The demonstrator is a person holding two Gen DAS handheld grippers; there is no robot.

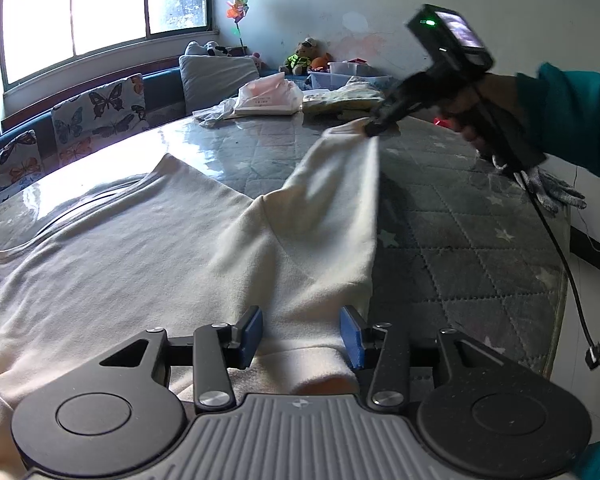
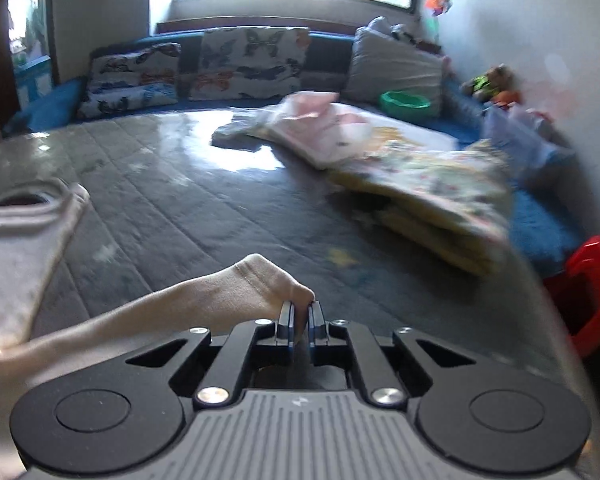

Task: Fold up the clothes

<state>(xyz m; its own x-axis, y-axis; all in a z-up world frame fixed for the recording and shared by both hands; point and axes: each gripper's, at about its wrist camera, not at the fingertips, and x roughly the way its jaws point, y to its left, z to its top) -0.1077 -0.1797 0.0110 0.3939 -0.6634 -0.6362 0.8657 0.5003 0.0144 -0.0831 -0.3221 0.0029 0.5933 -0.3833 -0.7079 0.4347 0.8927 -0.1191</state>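
Shirt (image 1: 132, 248), cream, long-sleeved, lies spread over the near half of the mattress (image 1: 480, 240), neckline toward the far left, body mostly flat with light creases. Mattress is grey, quilted, under a glossy clear cover; folded floral bedding (image 2: 428, 192) and a bagged item (image 1: 268, 98) sit along its far edge, a grey glove (image 1: 556, 192) at its right edge. Sleeve (image 1: 332, 208) is stretched taut from the shoulder out toward the far right, lifted off the mattress. Right gripper (image 2: 300, 320) is clamped on the cuff (image 2: 268, 280), jaws nearly closed with a pinch of fabric between them. Left gripper (image 1: 300, 332) hovers low over the near hem zone, jaws wide, blue pads (image 1: 252, 328) either side of a fabric ridge, nothing held. Judged step: carry sleeve across the body for the first fold. To do it well: keep the cuff pinch firm, sweep in a low arc toward the left side so the sleeve lands flat, crease at the shoulder seam. Left gripper would best press or pinch the near body fabric to anchor it, since the slick cover may let the whole shirt slide. Release cuff only once the sleeve lies on the body, not bunched. Right view is motion-blurred; far detail uncertain.
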